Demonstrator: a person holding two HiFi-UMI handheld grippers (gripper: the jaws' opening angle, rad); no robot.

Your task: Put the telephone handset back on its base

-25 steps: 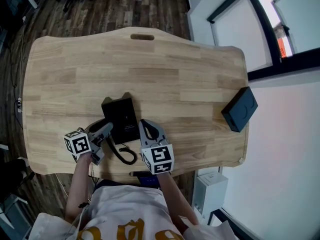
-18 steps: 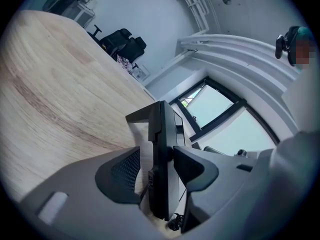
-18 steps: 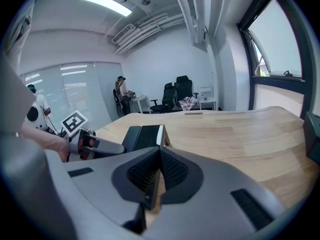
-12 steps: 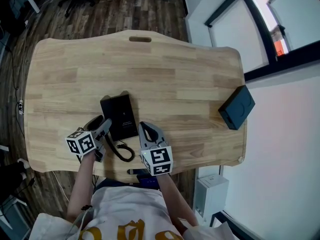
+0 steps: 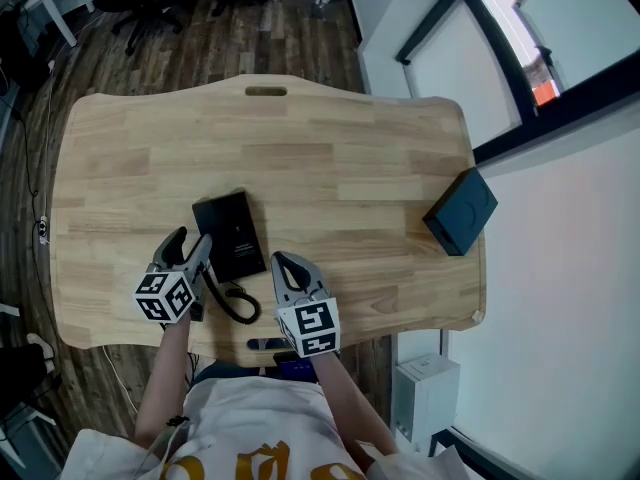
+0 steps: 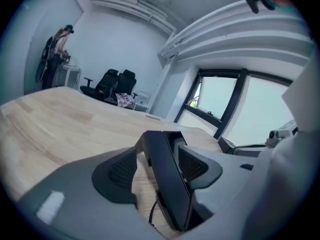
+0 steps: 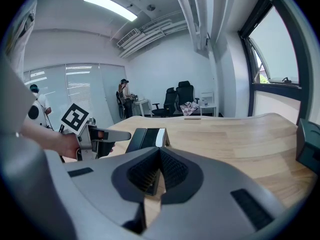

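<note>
The person wears a white shirt with a gold-yellow print across the front. Each hand carries a pair of pale grey moulded tongs. The left tongs have two curved, tapering arms. At their near end sits the left cube, white and printed with black square markers. The right tongs are the same make, with the right cube nearest the person. Up close, the smooth grey shells broaden toward the handle. Their inner faces carry dark pads with a fine mesh-like texture, and the right pair's pads look alike.
</note>
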